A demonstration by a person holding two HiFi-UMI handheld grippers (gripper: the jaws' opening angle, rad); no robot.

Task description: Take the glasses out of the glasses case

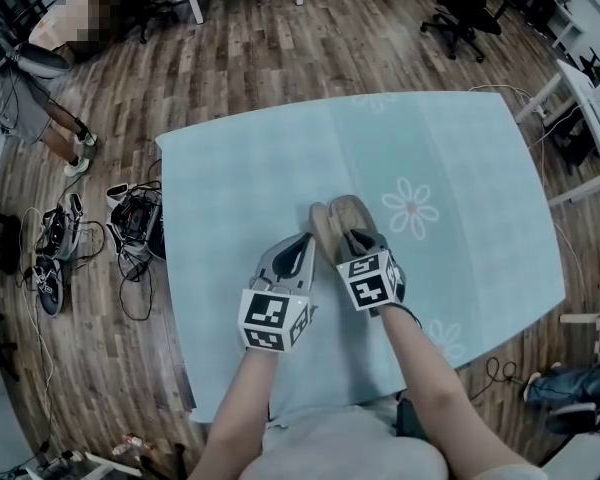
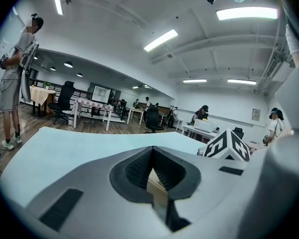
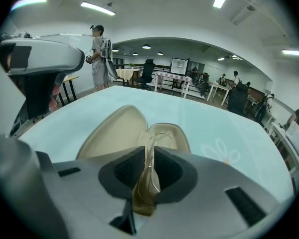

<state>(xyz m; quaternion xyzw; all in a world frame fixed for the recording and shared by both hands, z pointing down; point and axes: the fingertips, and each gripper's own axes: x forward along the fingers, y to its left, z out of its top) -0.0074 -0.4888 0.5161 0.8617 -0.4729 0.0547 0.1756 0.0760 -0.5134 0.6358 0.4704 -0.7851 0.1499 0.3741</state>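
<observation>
Wood-plank floor [image 1: 260, 58] surrounds a table [image 1: 460, 148] covered in a pale blue cloth with a flower print [image 1: 412, 208].

Edges: the table's left edge borders a heap of cables and gear [image 1: 130, 223] on the floor. A white desk [image 1: 590, 108] stands off the right corner. Beyond the far edge there is open floor, then office chairs [image 1: 460, 8]. A person [image 1: 40, 88] stands well off to the far left.

Room for moving: bare cloth lies on all sides of the work spot, widest toward the far and right edges.

Item 1, glasses case [image 1: 330, 223]: tan, lying open, both halves spread flat on the cloth near the table's middle, toward the near side.

Item 2, glasses [image 3: 148, 178]: thin wire frame, brownish lens. They sit edge-on between the right gripper's jaws, with the far end reaching over the right half of the case.

Item 3, left gripper [image 1: 302, 240]: beside the case's left half, jaws drawn together on a thin tan edge that looks like the case's rim.

Item 4, right gripper [image 1: 355, 236]: tilted down over the case, jaws closed in on the glasses.

Both marker cubes face the head camera.
</observation>
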